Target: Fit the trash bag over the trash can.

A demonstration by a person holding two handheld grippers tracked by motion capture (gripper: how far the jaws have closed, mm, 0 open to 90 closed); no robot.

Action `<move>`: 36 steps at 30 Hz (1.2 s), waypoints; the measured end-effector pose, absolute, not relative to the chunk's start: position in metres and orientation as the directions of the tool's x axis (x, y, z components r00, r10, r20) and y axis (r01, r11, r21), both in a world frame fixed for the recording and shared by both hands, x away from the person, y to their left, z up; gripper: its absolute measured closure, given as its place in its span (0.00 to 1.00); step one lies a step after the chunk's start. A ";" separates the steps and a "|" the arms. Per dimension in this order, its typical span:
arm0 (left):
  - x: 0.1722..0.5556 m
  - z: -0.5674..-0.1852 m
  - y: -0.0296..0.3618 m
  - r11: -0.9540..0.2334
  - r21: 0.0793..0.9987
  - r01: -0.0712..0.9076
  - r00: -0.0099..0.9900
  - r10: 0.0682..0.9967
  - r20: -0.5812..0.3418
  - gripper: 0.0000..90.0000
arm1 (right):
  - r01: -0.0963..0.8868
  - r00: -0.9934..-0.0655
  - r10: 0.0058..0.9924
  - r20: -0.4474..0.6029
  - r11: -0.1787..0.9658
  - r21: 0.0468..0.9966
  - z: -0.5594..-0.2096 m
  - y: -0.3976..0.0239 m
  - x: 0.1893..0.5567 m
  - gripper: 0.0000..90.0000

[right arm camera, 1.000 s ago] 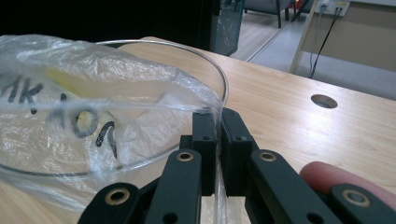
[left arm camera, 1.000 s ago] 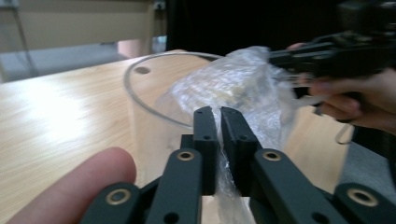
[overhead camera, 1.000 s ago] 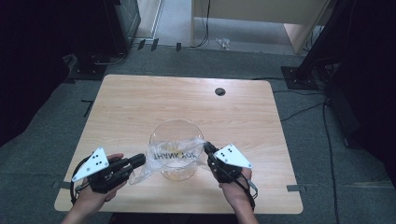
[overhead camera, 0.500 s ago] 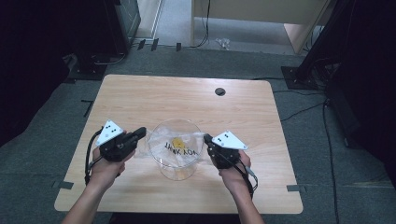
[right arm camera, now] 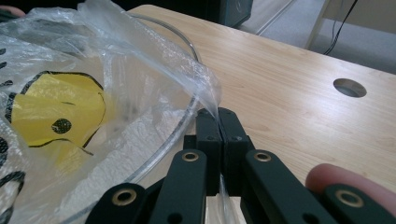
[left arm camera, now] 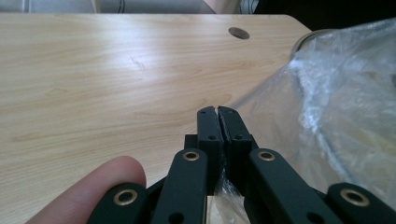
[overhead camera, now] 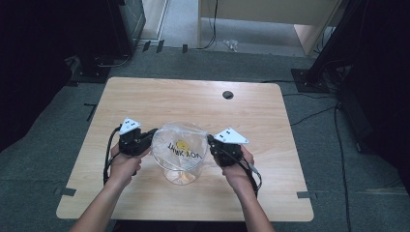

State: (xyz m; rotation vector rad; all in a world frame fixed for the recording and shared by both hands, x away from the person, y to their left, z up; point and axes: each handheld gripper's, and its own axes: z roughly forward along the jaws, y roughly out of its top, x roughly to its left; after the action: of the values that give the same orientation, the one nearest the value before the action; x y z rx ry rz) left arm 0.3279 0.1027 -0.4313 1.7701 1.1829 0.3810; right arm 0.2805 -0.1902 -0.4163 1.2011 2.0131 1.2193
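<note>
Two grippers work one clear plastic bag [overhead camera: 180, 145] stretched over a glass bowl [overhead camera: 181, 175] near the front middle of the counter [overhead camera: 270, 125]. Left gripper [left arm camera: 218, 111]: jaws closed on the bag's film, a sliver of plastic pinched between the pads, a fingertip at the bottom left of the left gripper view. Right gripper [right arm camera: 217, 112]: jaws closed on the opposite edge of the bag, film running between the pads right beside the bowl's rim [right arm camera: 184, 119]. From the high view the two hands sit on either side of the bowl, left hand [overhead camera: 124, 164] and right hand [overhead camera: 237, 166], bag pulled taut between them over the bowl mouth, black print and a yellow smiley [right arm camera: 60, 109] on the film. Looks like the bag is being fitted over or lifted off the bowl; can't tell which. Risks: thin film could tear at the pinch points if the hands pull further apart; an uneven pull could slip the film out of one set of jaws; dragging the bag sideways could tip or slide the bowl, since nothing else holds it. Farther off: cable hole [overhead camera: 228, 94] in the counter, then grey carpet [overhead camera: 67, 125] and wooden furniture [overhead camera: 261, 19] beyond.
</note>
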 end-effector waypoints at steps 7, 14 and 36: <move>0.335 -0.442 0.097 -0.085 0.792 0.604 0.453 0.855 -0.253 0.98 | 0.474 -0.462 0.879 0.115 0.135 0.870 -0.420 -0.189 0.289 0.99; 0.341 -0.452 0.093 -0.113 0.758 0.643 0.435 0.868 -0.239 0.98 | 0.503 -0.449 0.879 0.160 0.100 0.859 -0.422 -0.188 0.299 0.99; 0.334 -0.482 0.091 -0.099 0.709 0.698 0.415 0.863 -0.289 0.97 | 0.433 -0.361 0.920 0.156 0.017 0.901 -0.465 -0.186 0.290 0.97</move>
State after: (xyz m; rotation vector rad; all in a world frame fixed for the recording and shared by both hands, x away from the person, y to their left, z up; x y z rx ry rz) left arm 0.3343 0.0913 -0.4824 1.8488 1.3376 0.2522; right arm 0.2897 -0.1856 -0.4648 1.3782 1.8161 1.3187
